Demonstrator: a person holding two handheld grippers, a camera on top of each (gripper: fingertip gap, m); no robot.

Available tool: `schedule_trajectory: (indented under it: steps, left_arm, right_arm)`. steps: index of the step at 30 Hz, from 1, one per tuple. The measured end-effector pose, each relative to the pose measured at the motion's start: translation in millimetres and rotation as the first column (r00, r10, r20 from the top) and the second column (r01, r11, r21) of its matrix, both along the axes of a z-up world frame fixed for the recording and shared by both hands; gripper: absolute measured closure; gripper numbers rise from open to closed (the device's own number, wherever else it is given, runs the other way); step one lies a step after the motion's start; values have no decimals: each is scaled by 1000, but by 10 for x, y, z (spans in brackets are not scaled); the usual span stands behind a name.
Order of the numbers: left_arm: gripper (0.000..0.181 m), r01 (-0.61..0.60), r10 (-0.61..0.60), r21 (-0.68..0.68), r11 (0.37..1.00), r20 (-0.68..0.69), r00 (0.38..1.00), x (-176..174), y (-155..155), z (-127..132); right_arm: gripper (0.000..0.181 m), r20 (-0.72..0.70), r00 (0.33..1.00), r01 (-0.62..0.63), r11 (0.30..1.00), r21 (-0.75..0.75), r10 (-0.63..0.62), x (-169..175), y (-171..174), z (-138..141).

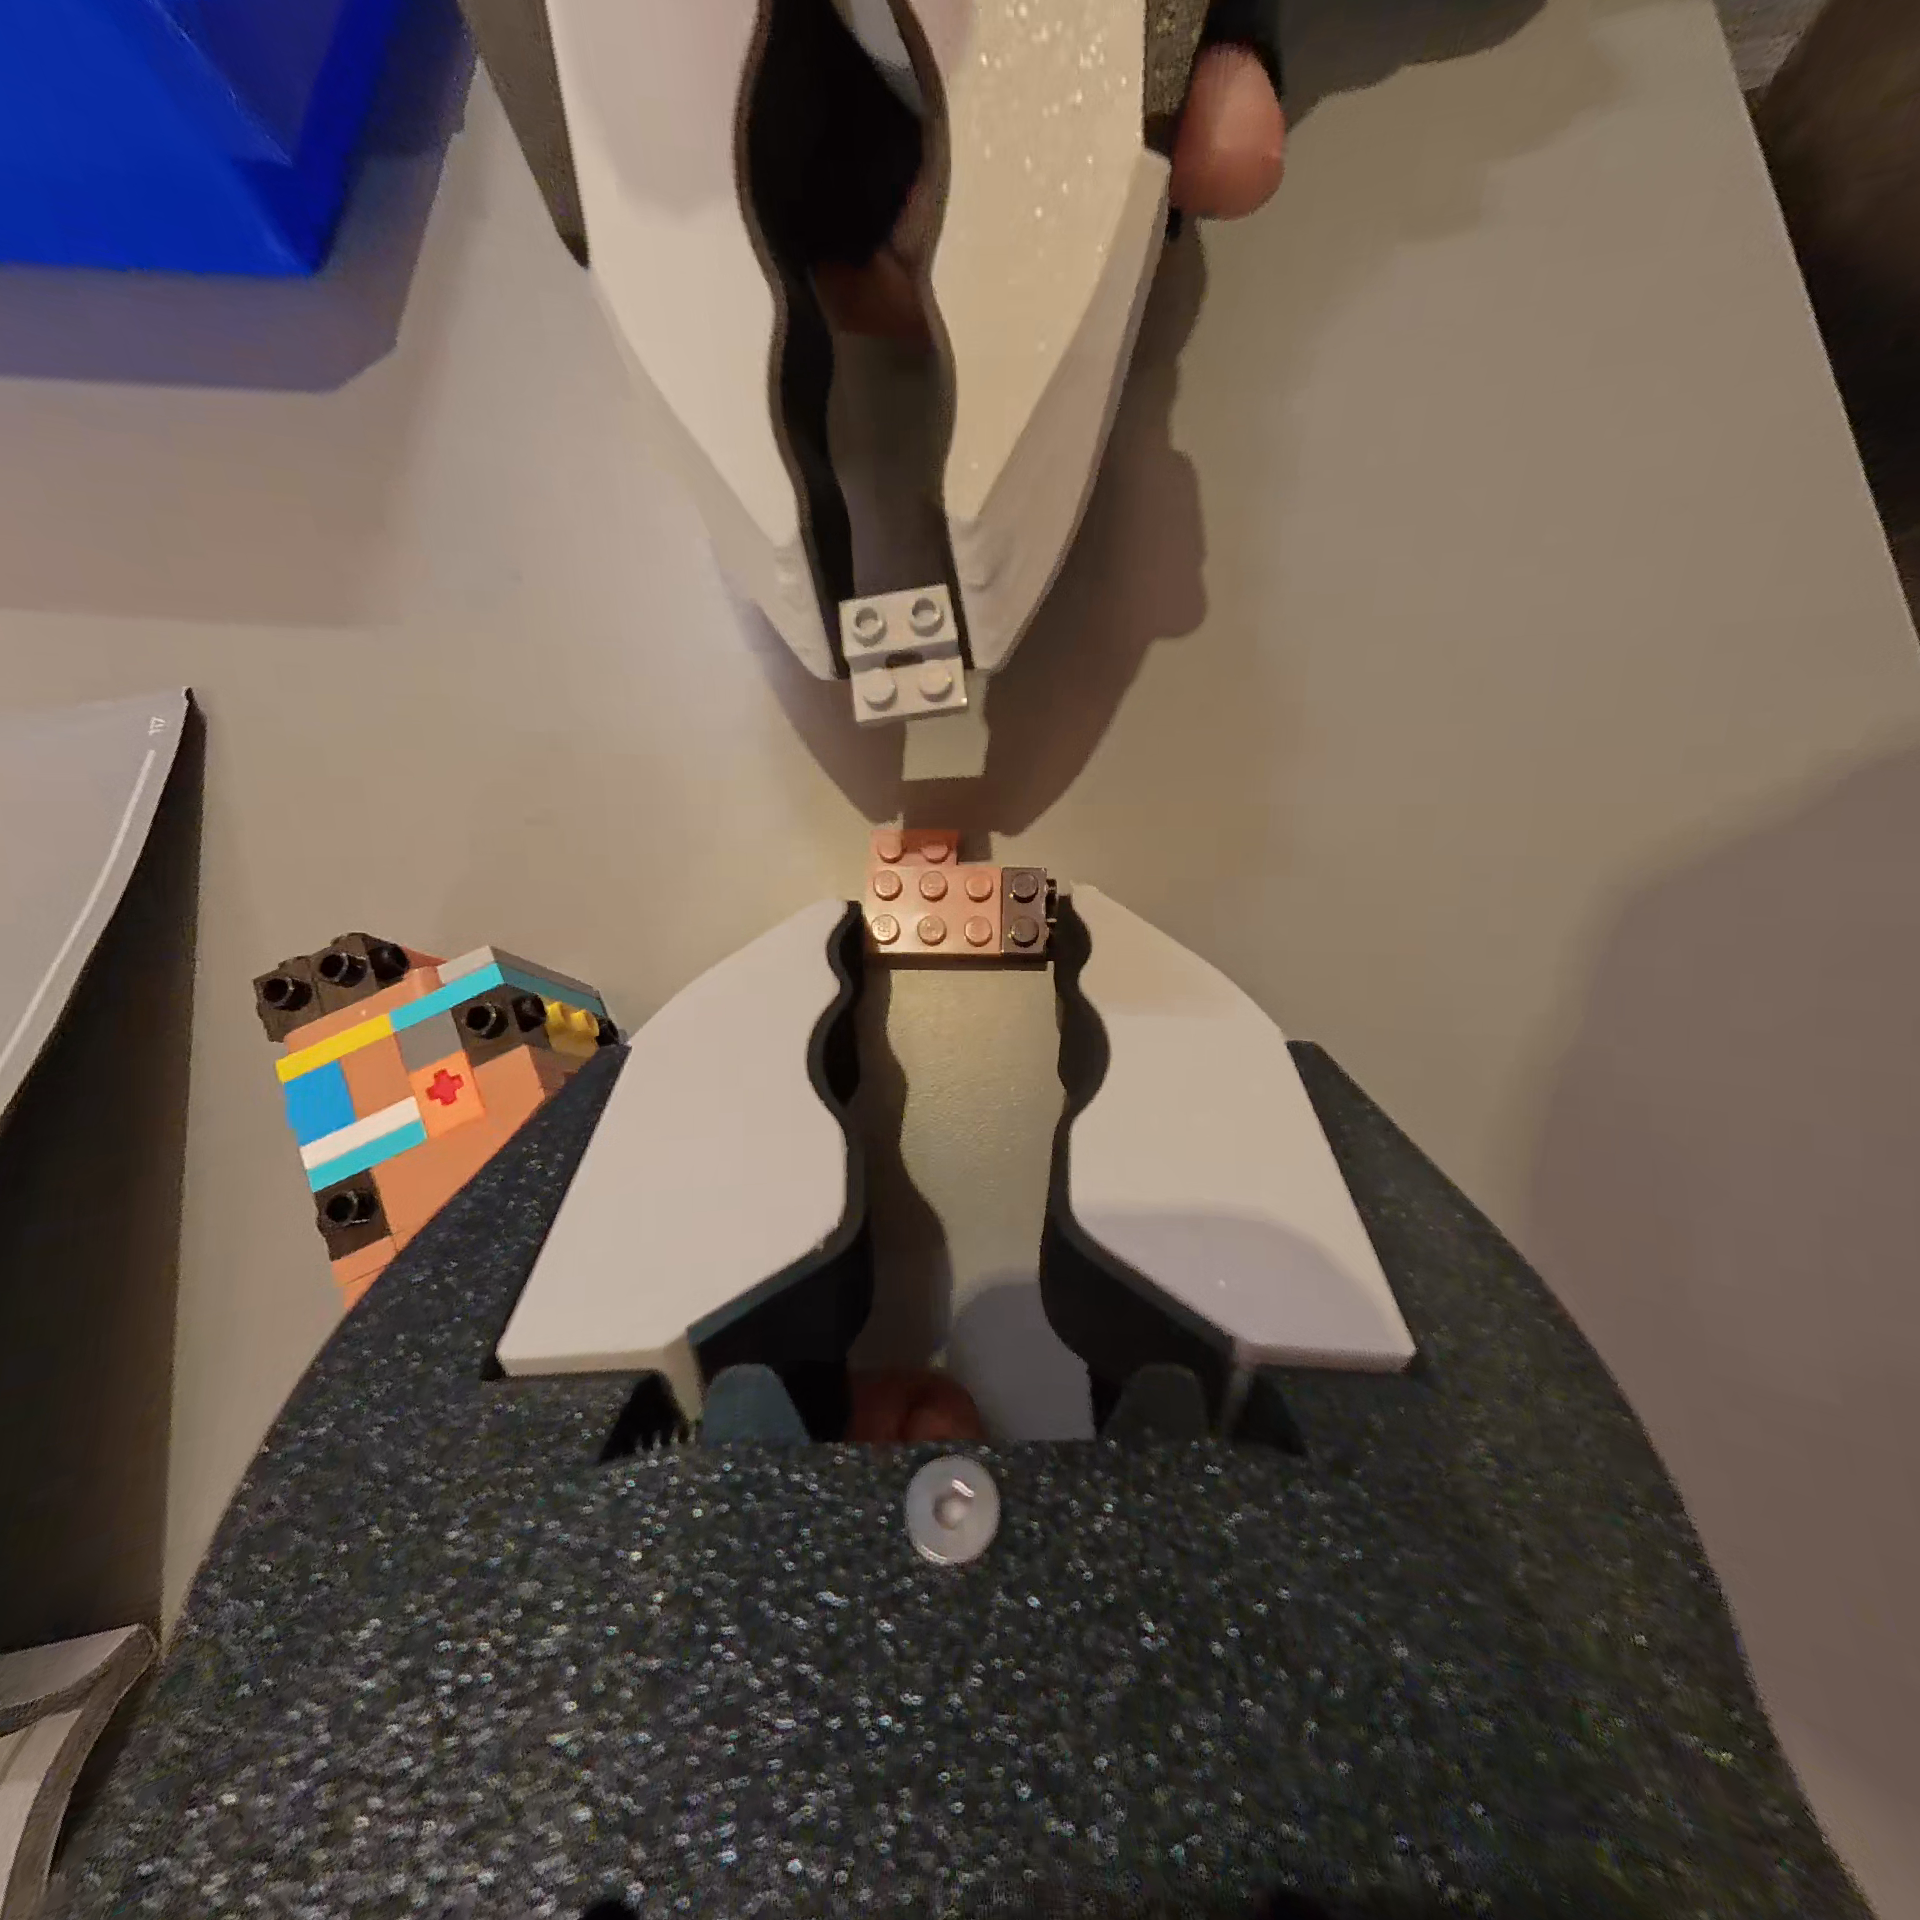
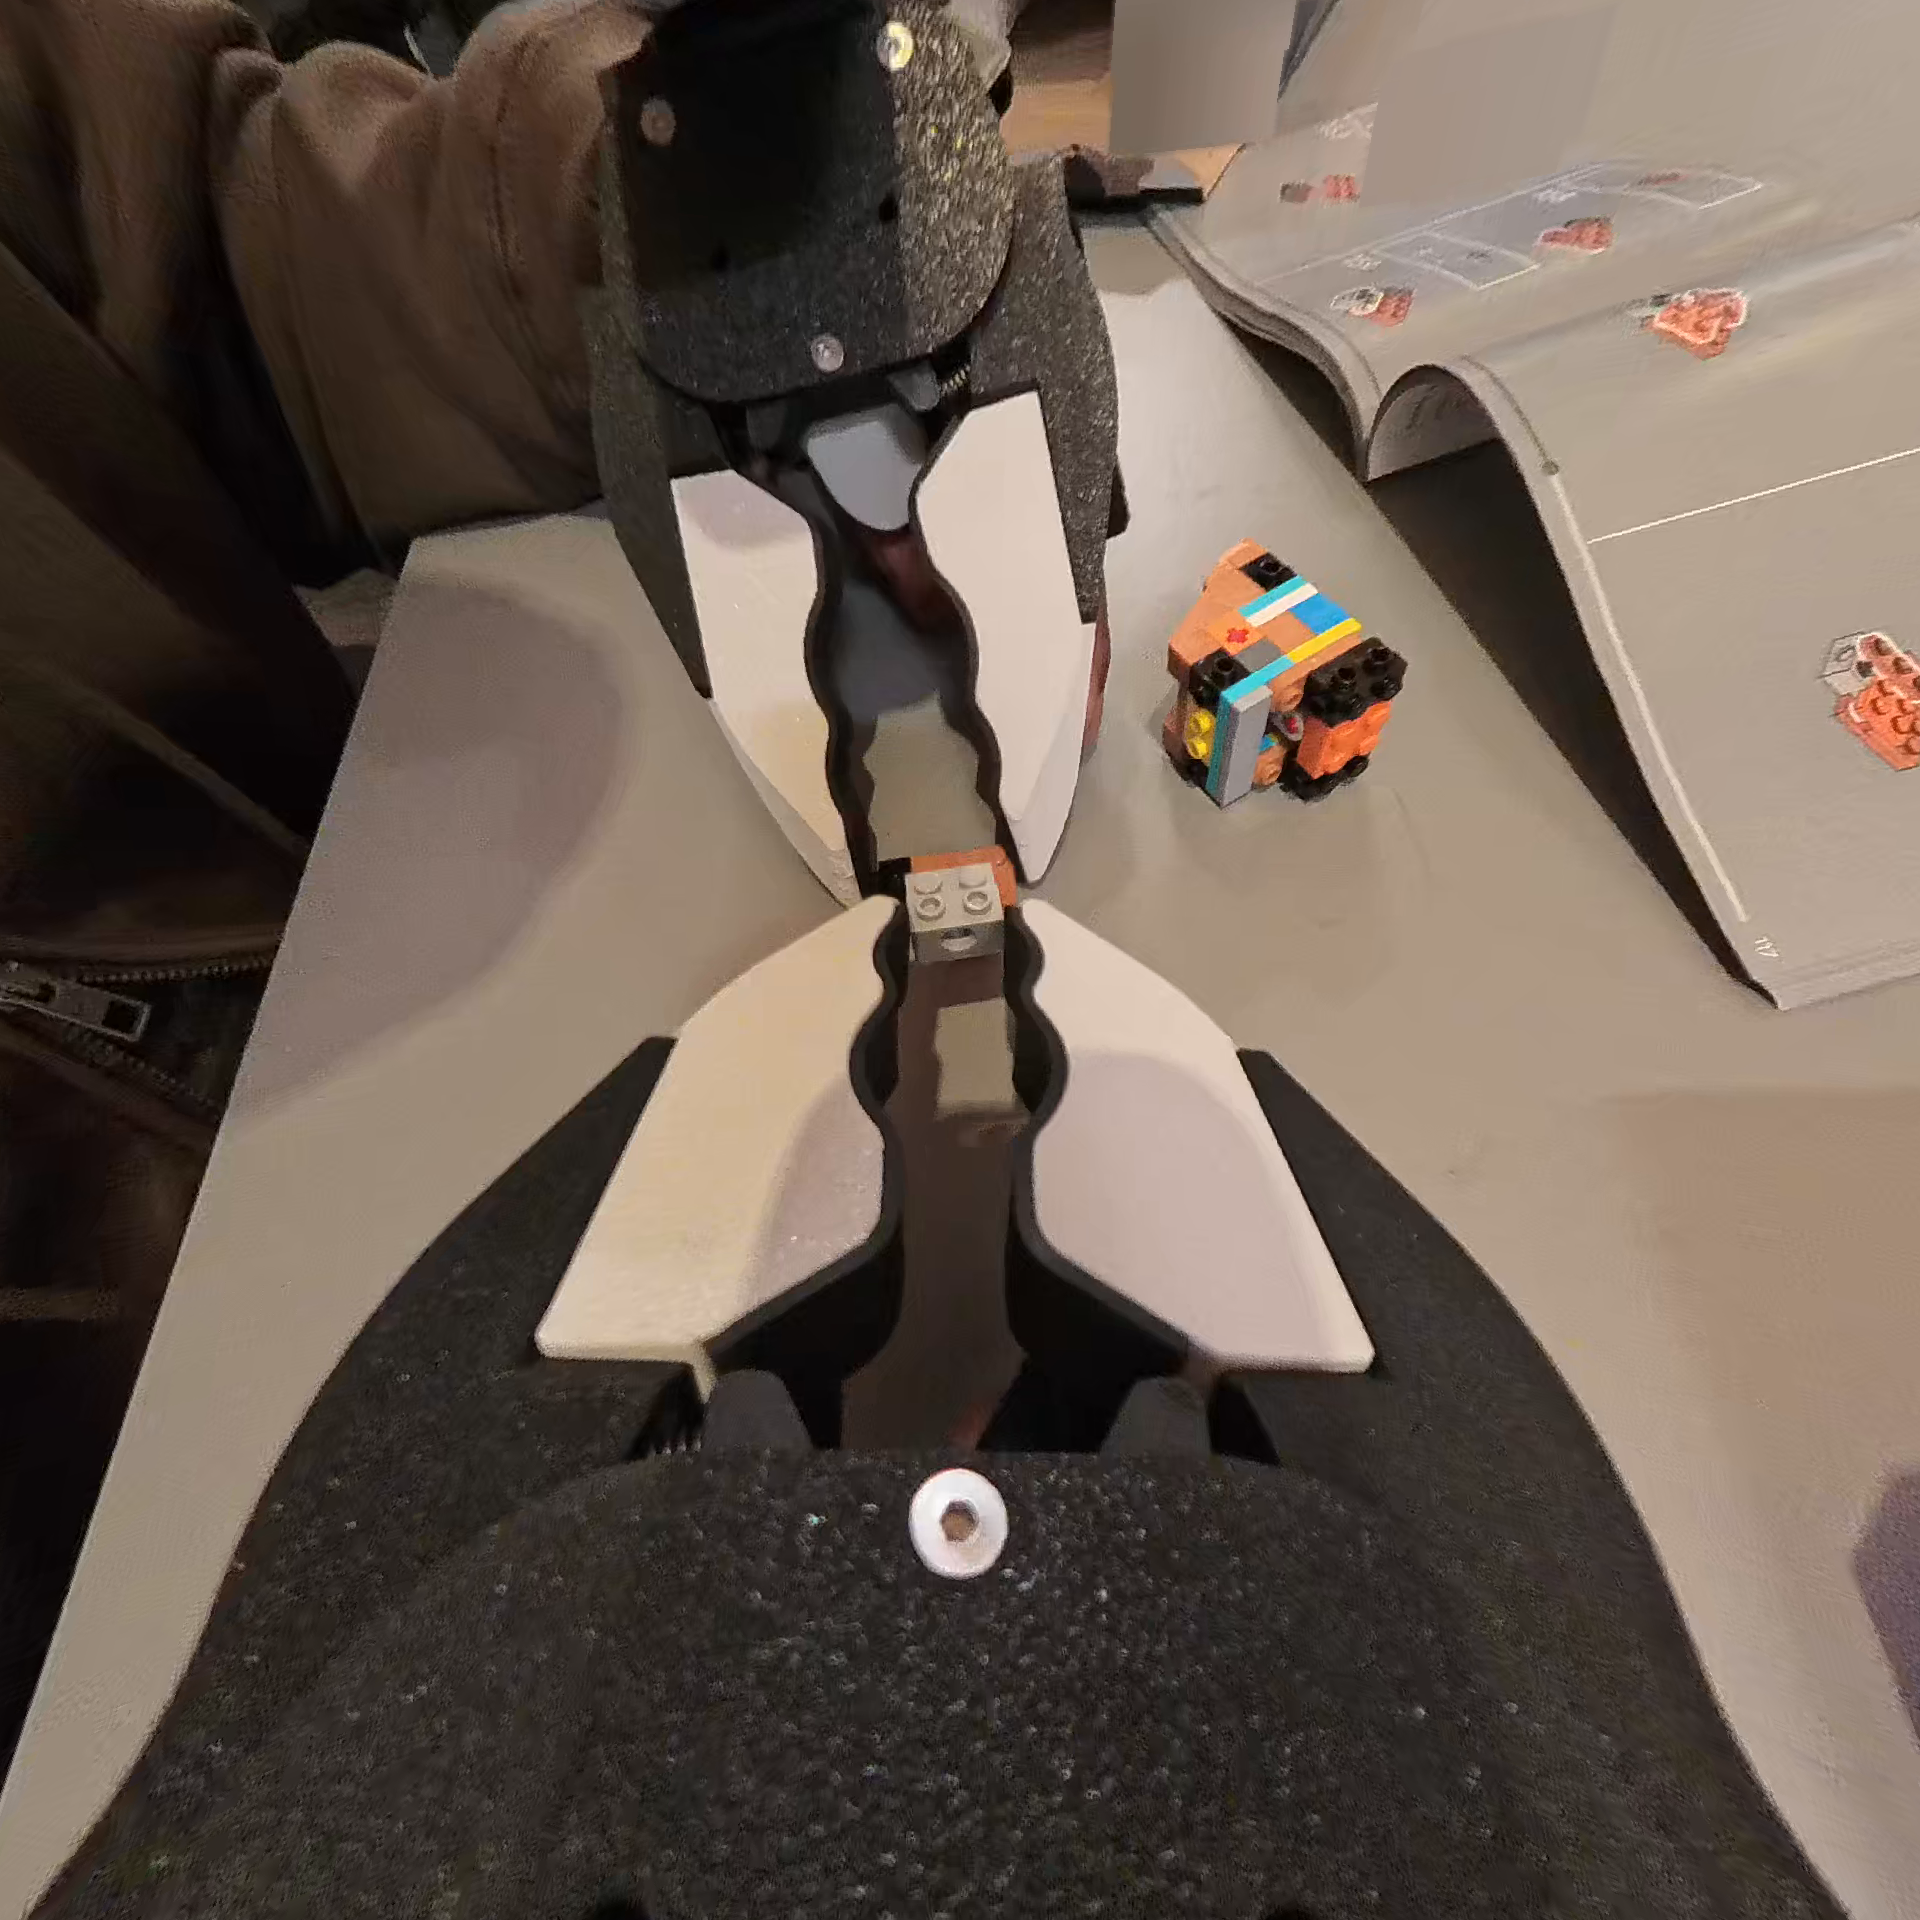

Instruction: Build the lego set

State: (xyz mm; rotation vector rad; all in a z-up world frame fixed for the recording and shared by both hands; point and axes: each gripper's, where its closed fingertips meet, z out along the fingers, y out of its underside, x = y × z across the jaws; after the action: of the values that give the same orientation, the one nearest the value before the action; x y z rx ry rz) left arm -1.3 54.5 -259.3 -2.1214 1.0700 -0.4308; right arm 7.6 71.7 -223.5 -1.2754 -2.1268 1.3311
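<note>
My left gripper [image 1: 958, 920] is shut on a small brown plate assembly [image 1: 940, 906] with a dark end piece, held above the table. My right gripper [image 2: 958, 920] is shut on a light grey brick [image 2: 958, 916] with a side hole. In the left wrist view the right gripper [image 1: 904, 675] faces mine from above, with the grey brick [image 1: 904, 655] just short of the brown assembly. In the right wrist view the left gripper [image 2: 940, 868] holds the brown assembly [image 2: 966, 862] right behind the grey brick. A partly built orange, black and blue model [image 1: 416, 1081] lies on the table; it also shows in the right wrist view [image 2: 1283, 675].
A blue bin [image 1: 197, 125] stands at the far left of the table [image 1: 1507, 727]. An open instruction booklet [image 2: 1662, 436] lies on the right in the right wrist view, its edge also showing in the left wrist view [image 1: 83, 935]. A person's sleeve [image 2: 312, 260] is behind the left gripper. The left gripper's tips are roughly 4 centimeters from the right gripper's.
</note>
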Motion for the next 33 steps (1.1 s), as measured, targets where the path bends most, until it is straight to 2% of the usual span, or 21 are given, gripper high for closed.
schedule_trajectory:
  steps: [8,13,23,33]
  left_arm:
    - [146,-70,56,94,993,139,989,6,122,238]
    - [146,-88,65,120,989,180,981,33,149,324]
    - [146,-85,67,125,988,143,987,63,151,288]
    - [146,-52,42,151,987,69,997,78,132,223]
  right_arm:
    - [164,22,1000,3,1000,3,-3,13,4,-28]
    - [164,18,1000,16,1000,-1,-16,-1,25,-21]
    - [165,10,1000,10,991,132,-11,2,36,-107]
    - [165,-6,1000,-18,947,319,22,20,35,-218]
